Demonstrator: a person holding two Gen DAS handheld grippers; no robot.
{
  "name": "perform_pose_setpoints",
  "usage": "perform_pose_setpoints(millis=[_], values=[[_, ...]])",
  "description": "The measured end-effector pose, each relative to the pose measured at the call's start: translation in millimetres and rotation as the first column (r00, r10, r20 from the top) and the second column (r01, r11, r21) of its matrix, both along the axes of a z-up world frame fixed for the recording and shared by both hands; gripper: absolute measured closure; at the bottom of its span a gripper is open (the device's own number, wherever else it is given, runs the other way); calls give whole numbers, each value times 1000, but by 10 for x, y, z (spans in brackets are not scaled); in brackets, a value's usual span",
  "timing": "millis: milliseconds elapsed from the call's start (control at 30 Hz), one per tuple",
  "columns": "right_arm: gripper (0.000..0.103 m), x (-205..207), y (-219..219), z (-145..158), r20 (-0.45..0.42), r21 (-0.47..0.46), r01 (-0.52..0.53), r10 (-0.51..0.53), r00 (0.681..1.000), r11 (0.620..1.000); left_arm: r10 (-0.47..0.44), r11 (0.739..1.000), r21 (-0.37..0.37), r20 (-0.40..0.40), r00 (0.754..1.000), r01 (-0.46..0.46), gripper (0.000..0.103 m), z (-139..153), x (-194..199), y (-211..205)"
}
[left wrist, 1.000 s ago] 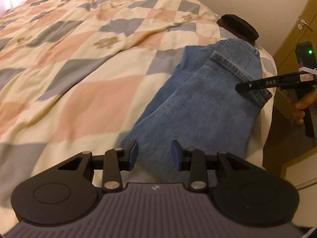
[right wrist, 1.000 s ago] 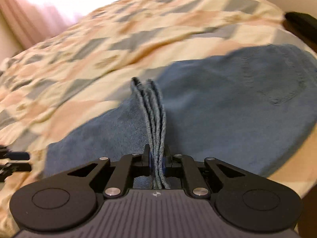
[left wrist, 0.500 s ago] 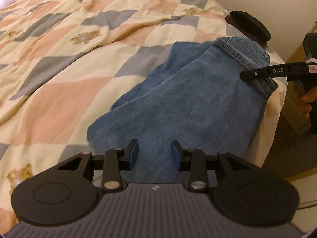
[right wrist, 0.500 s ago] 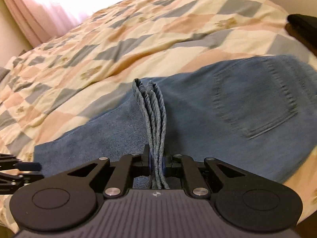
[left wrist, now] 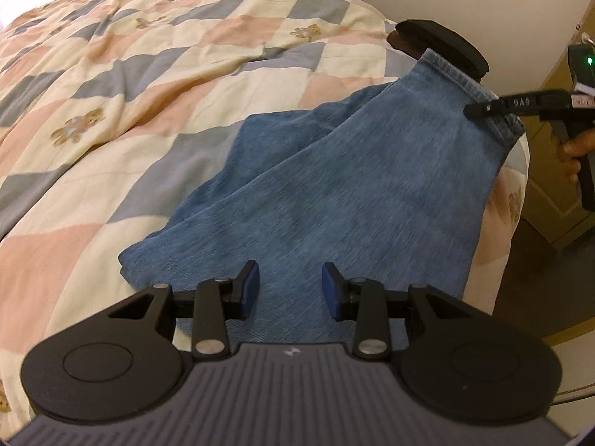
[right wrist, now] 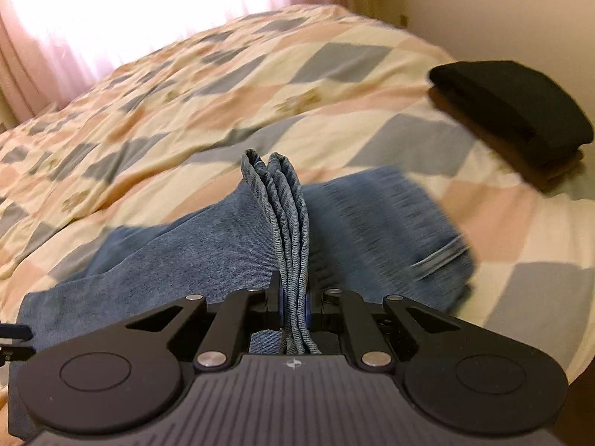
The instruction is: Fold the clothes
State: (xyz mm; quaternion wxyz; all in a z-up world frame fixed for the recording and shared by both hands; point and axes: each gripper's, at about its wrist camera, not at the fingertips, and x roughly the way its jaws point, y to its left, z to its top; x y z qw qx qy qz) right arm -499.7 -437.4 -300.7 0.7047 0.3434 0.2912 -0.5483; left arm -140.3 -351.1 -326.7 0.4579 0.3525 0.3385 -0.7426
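Blue jeans (left wrist: 334,193) lie folded over near the bed's right edge. In the right wrist view my right gripper (right wrist: 293,297) is shut on the stacked denim hems (right wrist: 286,215), which stand up between its pads above the lower layer of the jeans (right wrist: 156,256). The left wrist view shows the right gripper (left wrist: 483,108) holding that hem edge raised at the far right, with a hand behind it. My left gripper (left wrist: 290,290) hovers open over the near, folded end of the jeans, nothing between its blue pads (left wrist: 250,290). Its tips (right wrist: 11,334) show at the right view's left edge.
A checked quilt (left wrist: 130,85) with bear prints covers the bed. A folded black garment (left wrist: 442,42) on a brown one (right wrist: 550,171) sits by the far right corner. The bed edge (left wrist: 498,230) drops to a dark floor; a wooden door (left wrist: 572,74) stands beyond.
The right gripper has carried the hems across over the back pocket toward the black garment. The left gripper has slid along the jeans, so their folded end now lies just left of it.
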Motion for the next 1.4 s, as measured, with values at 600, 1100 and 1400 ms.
perform_pose_setpoints(millis=[600, 1100, 1400], values=[[94, -617, -531, -69, -35, -6, -44, 44, 998, 999, 37, 999, -14, 67, 997, -37, 71, -52, -255, -276], [52, -798, -718, -211, -120, -1, 123, -123, 985, 992, 47, 999, -14, 116, 992, -45, 71, -57, -348, -347], [64, -323, -651, -125, -105, -201, 73, -95, 990, 977, 13, 1000, 10, 246, 969, -15, 71, -127, -542, -645]])
